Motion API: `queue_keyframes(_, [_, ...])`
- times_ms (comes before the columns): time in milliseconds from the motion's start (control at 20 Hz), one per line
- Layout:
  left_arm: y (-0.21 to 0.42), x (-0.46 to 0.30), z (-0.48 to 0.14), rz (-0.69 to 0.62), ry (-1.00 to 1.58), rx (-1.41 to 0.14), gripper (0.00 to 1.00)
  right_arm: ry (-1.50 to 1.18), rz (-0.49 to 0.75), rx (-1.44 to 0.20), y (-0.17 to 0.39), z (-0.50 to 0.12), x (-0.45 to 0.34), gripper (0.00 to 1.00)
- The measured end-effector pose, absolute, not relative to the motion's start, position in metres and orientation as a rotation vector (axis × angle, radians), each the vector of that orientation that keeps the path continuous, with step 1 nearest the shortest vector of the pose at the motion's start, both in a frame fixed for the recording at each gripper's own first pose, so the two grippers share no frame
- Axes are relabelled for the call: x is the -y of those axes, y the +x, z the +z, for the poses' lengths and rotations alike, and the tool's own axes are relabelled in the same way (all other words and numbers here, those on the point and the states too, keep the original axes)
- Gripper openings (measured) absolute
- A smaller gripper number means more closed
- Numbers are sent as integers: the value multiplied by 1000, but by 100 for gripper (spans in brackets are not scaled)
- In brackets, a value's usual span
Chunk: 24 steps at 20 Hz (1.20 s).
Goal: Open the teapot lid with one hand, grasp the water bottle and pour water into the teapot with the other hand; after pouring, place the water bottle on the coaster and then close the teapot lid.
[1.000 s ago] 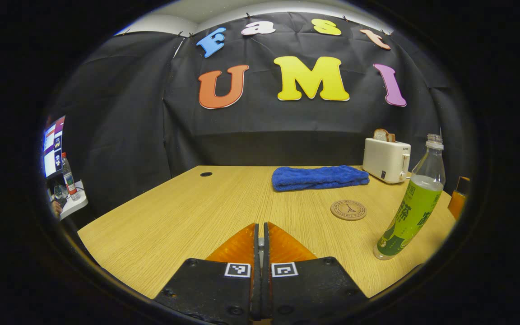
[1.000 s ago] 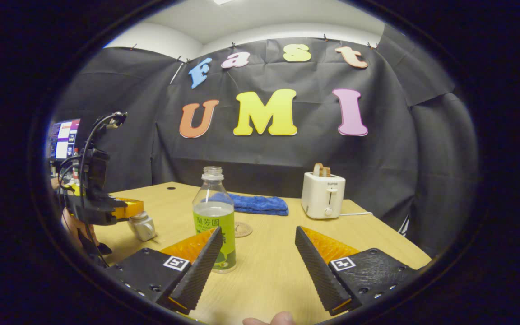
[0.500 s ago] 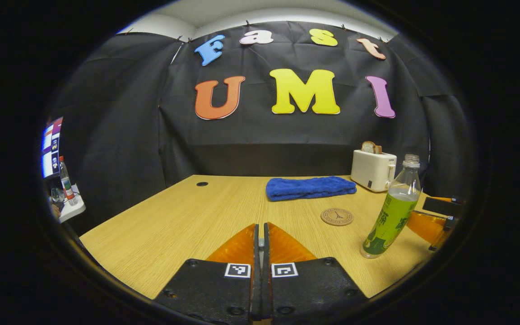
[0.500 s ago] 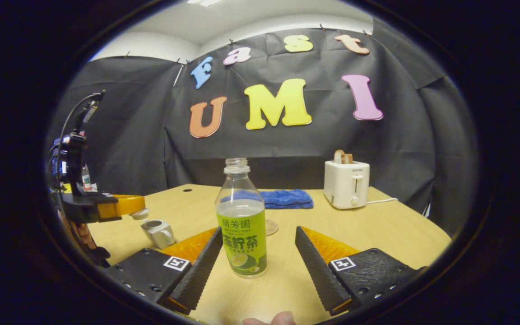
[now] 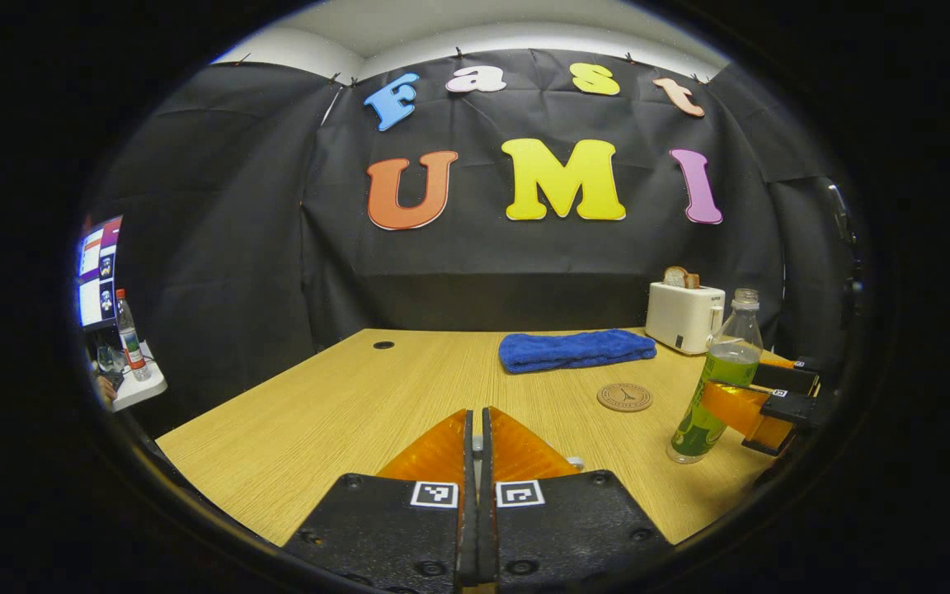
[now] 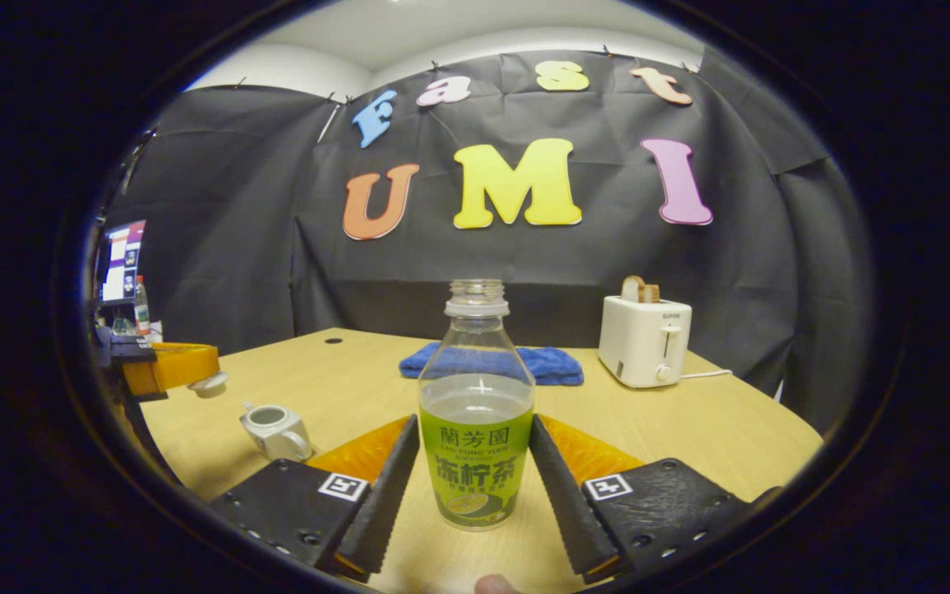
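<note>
- Your right gripper (image 6: 475,470) has its jaws either side of the water bottle (image 6: 476,429), which stands on the table (image 6: 689,421); full clamp unclear.
- Your left gripper (image 6: 186,369) holds the lid (image 6: 209,384), jaws together, above the open teapot (image 6: 277,429).
- Uncapped bottle: a loose grip could slip and spill.

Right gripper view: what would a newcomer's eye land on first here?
The uncapped water bottle stands dead centre on the table, flanked by the right gripper. Far left, the left gripper holds the teapot lid above the open teapot. A toaster stands behind.
</note>
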<state>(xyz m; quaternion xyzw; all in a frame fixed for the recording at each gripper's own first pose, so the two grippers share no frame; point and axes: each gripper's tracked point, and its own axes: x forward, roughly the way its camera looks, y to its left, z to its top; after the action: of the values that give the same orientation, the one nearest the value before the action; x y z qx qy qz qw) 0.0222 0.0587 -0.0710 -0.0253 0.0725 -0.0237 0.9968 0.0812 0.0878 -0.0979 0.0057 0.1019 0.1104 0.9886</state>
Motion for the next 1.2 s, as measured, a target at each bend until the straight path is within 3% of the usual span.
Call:
queue_keyframes(50, [24,-61,-69,-49,-58,-142,3,0,232,-210,80,-98,-92,75])
queue_keyframes(400, [28,-76,-66,-89,-44,-125,3,-489,387,-234,86,-79,-134,73])
queue_keyframes(950, [29,-127,-80,-52,-47,-134,2,-1125,487,-141,97,-101,-192,74])
queue_keyframes(1200, [28,-137,-89,-51,-45,-147,3,-1426,472,-33,105,-98,-198,74])
